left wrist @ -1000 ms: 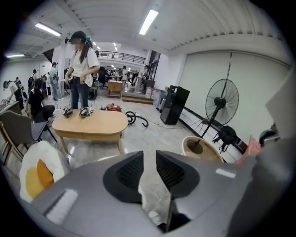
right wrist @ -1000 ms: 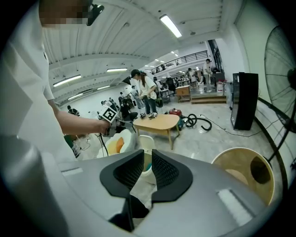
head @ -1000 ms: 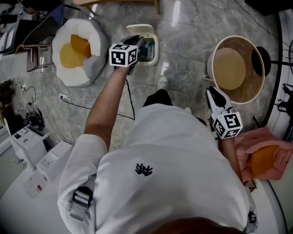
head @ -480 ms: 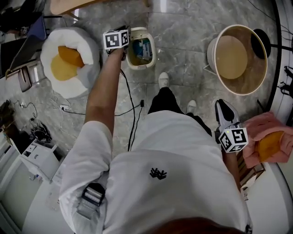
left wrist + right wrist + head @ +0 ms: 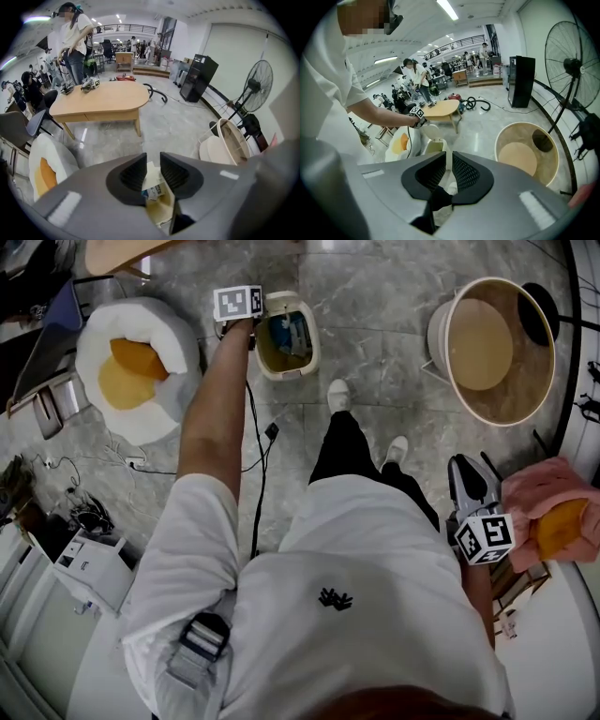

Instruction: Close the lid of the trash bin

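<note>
Two handheld grippers at work: the left gripper (image 5: 152, 164), at the end of an outstretched arm, hovers just beside the upright lid (image 5: 429, 131) of the open trash bin (image 5: 312, 345) on the marble floor (image 5: 375, 296). Its jaws stand a narrow gap apart and pinch nothing. The right gripper (image 5: 448, 159) hangs at the person's side, its jaws almost pressed together and empty.

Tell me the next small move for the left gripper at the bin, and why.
Probably nudge the left gripper against the raised lid and tip it toward the opening. The trash bin is open, with trash showing inside. The lid stands upright at its far rim, and the gripper sits right beside it with jaws slightly apart, clamping nothing.
</note>
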